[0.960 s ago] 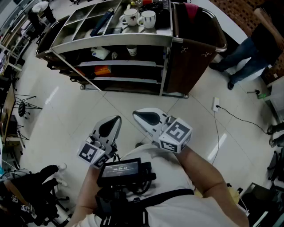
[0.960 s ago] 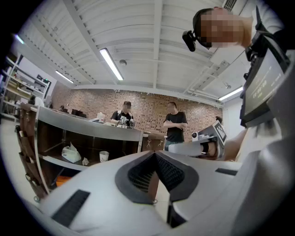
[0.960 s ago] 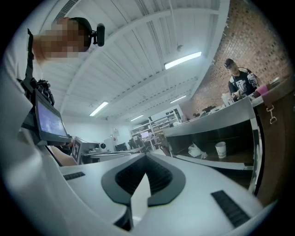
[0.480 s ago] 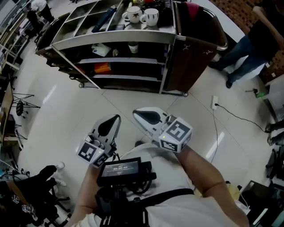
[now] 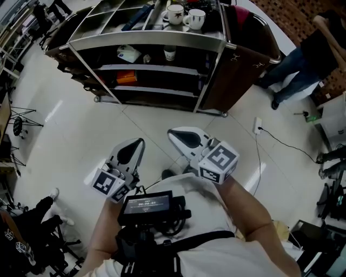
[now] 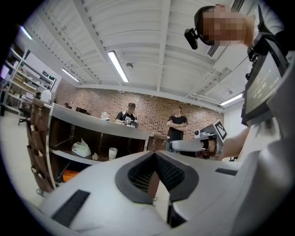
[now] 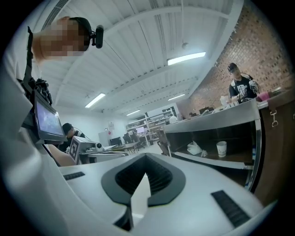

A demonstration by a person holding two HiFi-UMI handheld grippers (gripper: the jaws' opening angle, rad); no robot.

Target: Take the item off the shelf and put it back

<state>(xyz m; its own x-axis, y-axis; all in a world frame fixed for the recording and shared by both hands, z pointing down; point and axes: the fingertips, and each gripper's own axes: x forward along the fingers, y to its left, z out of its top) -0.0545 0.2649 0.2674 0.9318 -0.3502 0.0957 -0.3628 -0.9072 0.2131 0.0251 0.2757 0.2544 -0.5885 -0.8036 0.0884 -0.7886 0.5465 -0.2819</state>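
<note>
Shelving of the dark wood-and-steel service cart [image 5: 162, 40] has drifted up and right in the head view over the last second, so lining up continues. The white paper cup [image 5: 170, 53], a likely item, stands untouched on its upper shelf. The left gripper [image 5: 131, 151] and right gripper [image 5: 184, 138] are held level at the chest, well apart from it, jaws closed and empty.

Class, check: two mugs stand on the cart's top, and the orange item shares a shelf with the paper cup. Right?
No: in the head view the orange item lies one shelf below the paper cup; the mugs are on top.
</note>
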